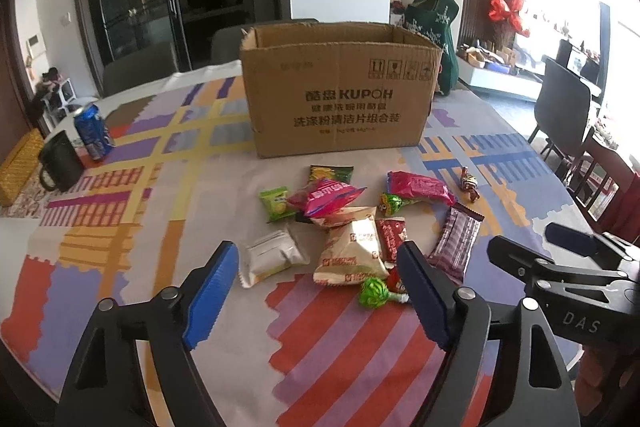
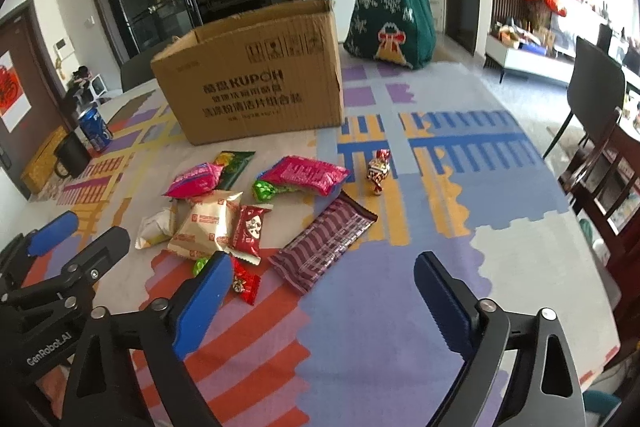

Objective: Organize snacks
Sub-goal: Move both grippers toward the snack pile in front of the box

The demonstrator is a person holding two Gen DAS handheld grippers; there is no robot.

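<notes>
An open cardboard box [image 1: 340,87] [image 2: 256,75] stands at the back of the table. In front of it lies a loose pile of snacks: a cream packet [image 1: 352,253] [image 2: 208,223], a silver sachet [image 1: 272,255], pink bags [image 1: 420,187] [image 2: 308,173], a purple striped bar [image 1: 456,241] [image 2: 324,241] and a green lollipop [image 1: 374,291]. My left gripper [image 1: 320,291] hovers open just before the pile, nothing between its fingers. My right gripper [image 2: 324,307] is open too, over bare cloth near the purple bar. Each gripper shows at the edge of the other's view.
A blue soda can [image 1: 93,131] and a black mug [image 1: 60,163] stand at the left of the table. A green knitted bag [image 2: 392,11] sits behind the box on the right. Dark chairs [image 2: 596,95] stand past the table's right edge.
</notes>
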